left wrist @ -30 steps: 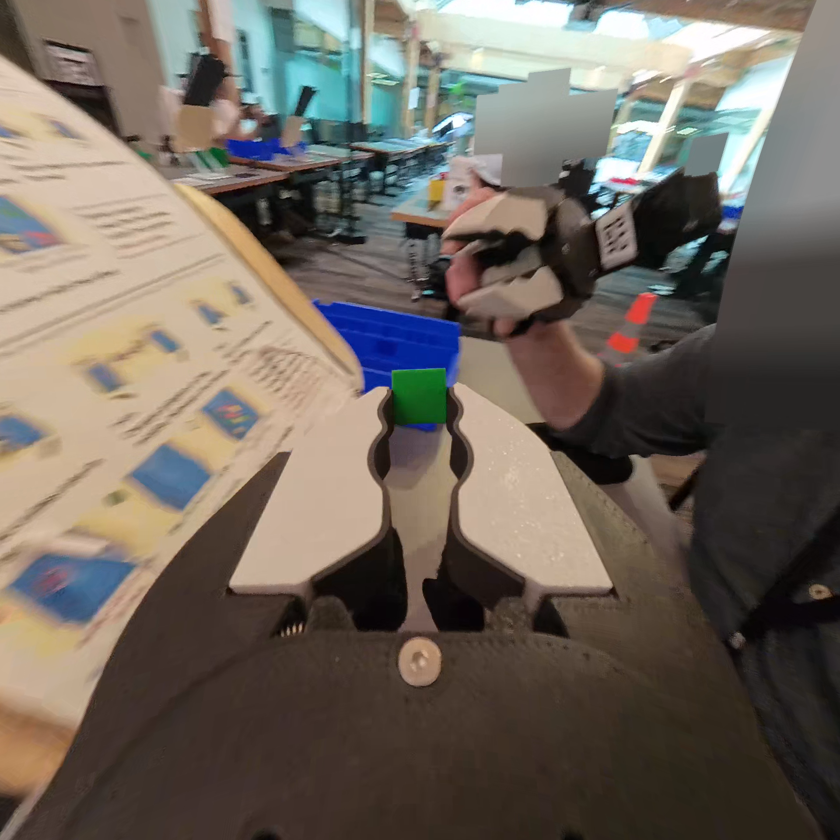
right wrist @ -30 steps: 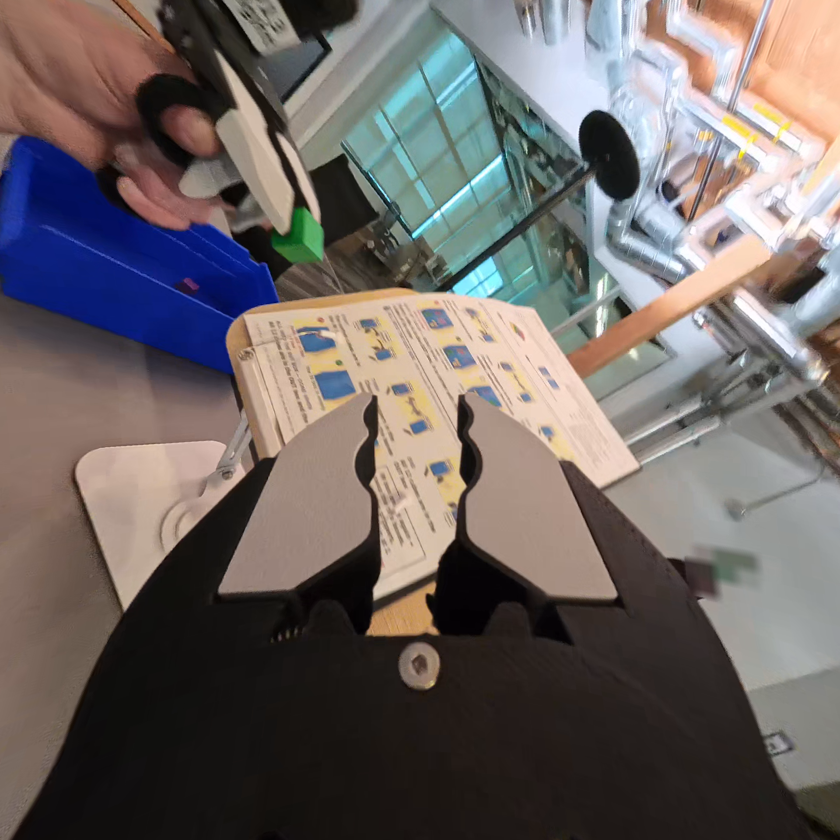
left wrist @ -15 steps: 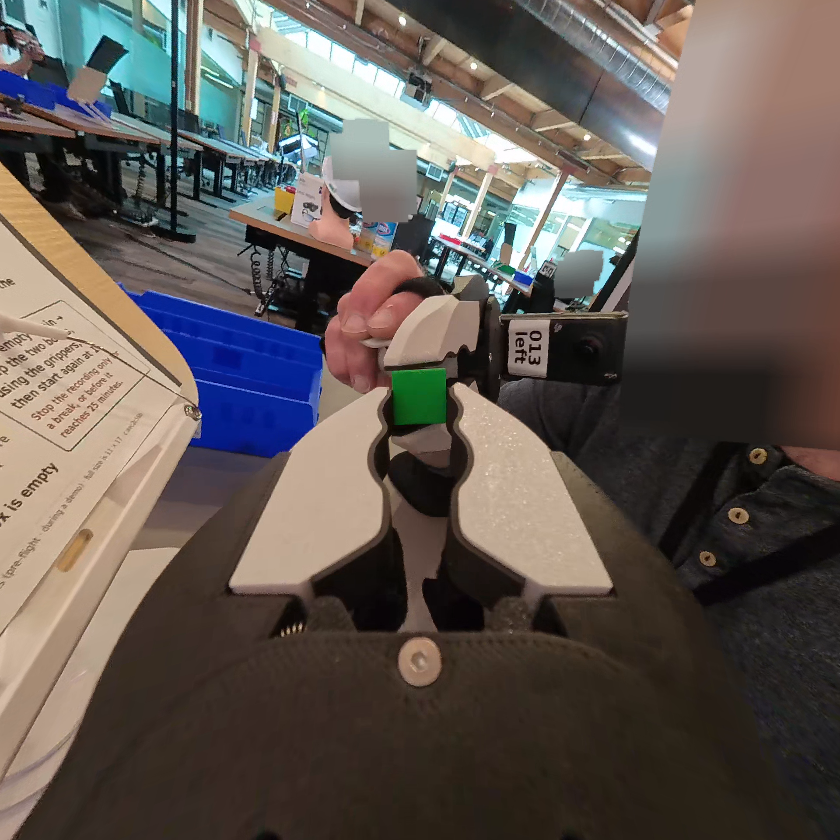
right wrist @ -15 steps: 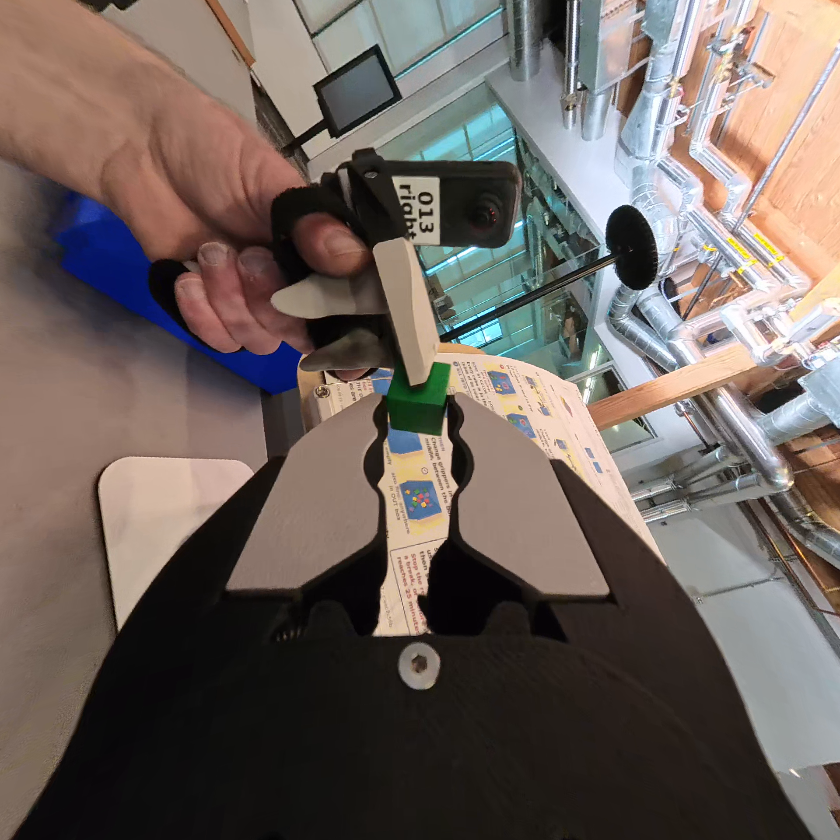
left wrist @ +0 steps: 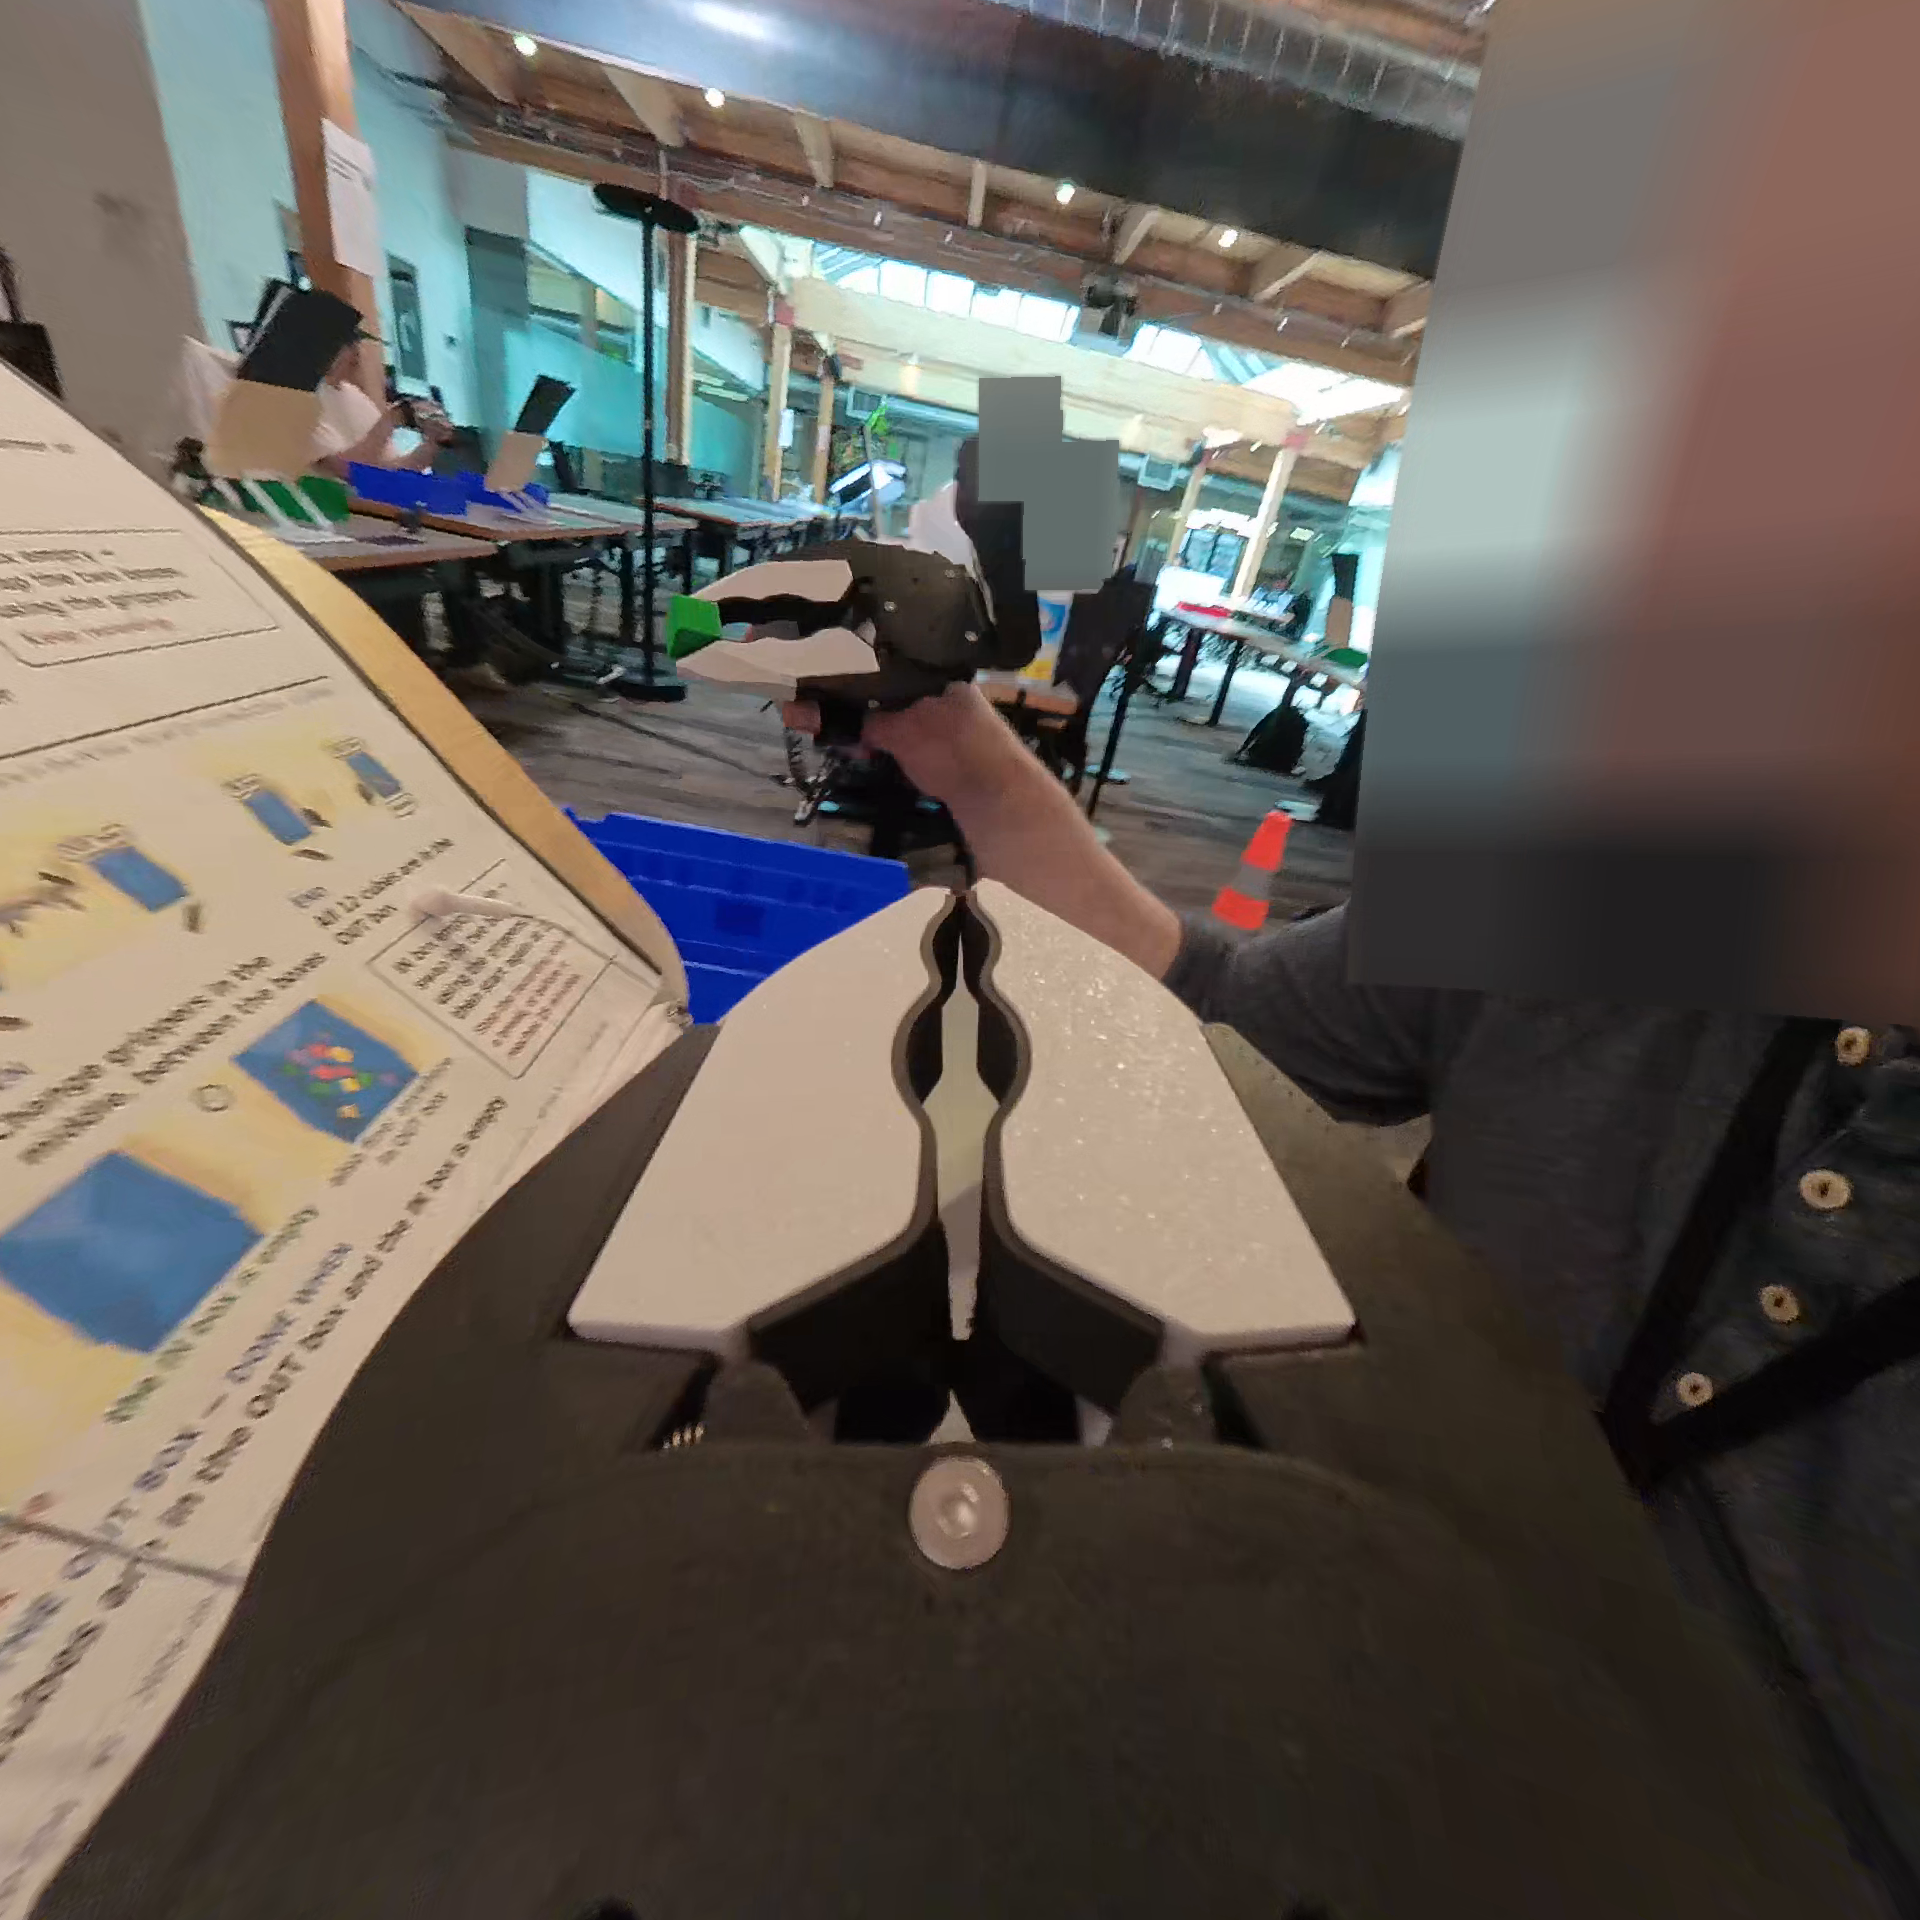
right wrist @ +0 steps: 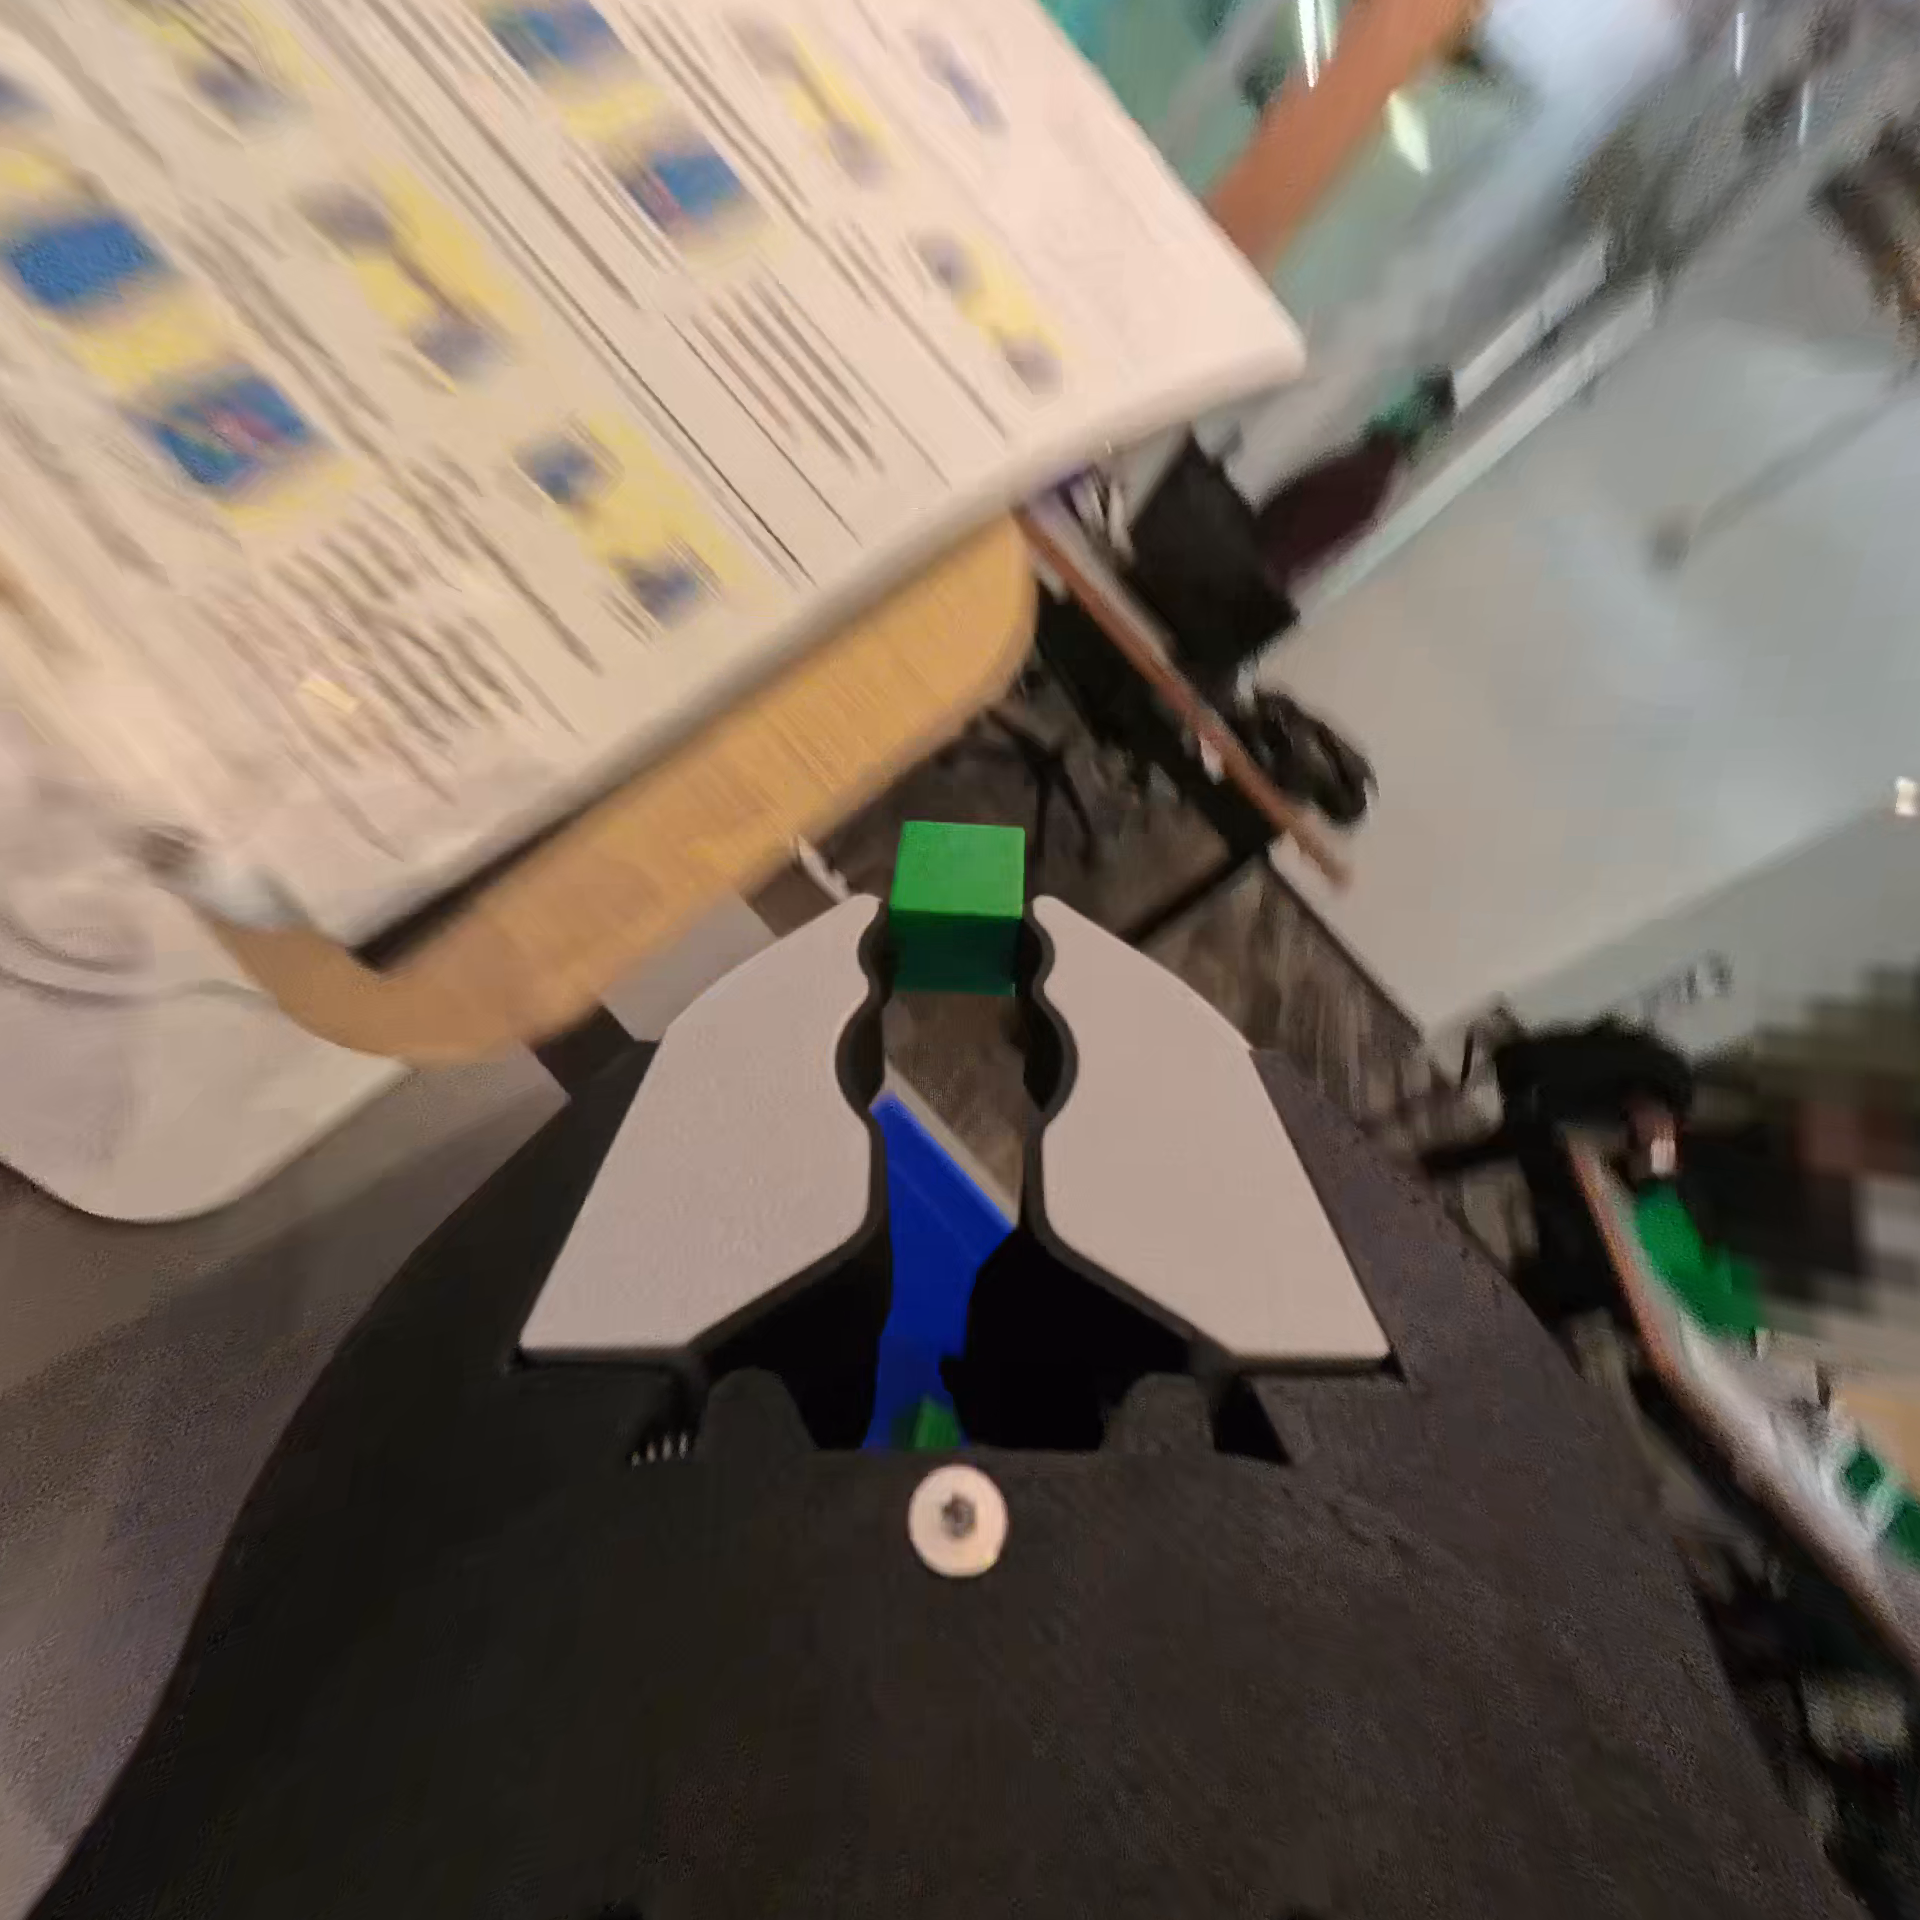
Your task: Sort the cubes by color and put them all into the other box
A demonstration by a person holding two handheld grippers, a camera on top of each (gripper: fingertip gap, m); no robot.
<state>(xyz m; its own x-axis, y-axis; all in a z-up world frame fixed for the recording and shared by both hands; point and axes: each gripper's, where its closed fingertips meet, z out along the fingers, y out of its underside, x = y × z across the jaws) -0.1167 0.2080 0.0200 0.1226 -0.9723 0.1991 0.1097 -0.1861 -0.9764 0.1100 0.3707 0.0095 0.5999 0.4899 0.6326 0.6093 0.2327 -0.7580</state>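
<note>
We see our left gripper (left wrist: 958, 906) with its two grey fingers brought together at the tips, nothing between them. Beyond it lies the blue box (left wrist: 748, 914), next to a tilted instruction sheet (left wrist: 260, 935) on a wooden board.

Our right gripper (right wrist: 956, 925) is clamped on a green cube (right wrist: 956, 899): both fingertips press against its sides, and the cube sticks out a little past the tips. From the left wrist view we see the same gripper (left wrist: 694, 634) held up in a hand (left wrist: 925, 727), in the air above and beyond the blue box, the green cube (left wrist: 694, 621) pinched at its tips. The right view is blurred.
</note>
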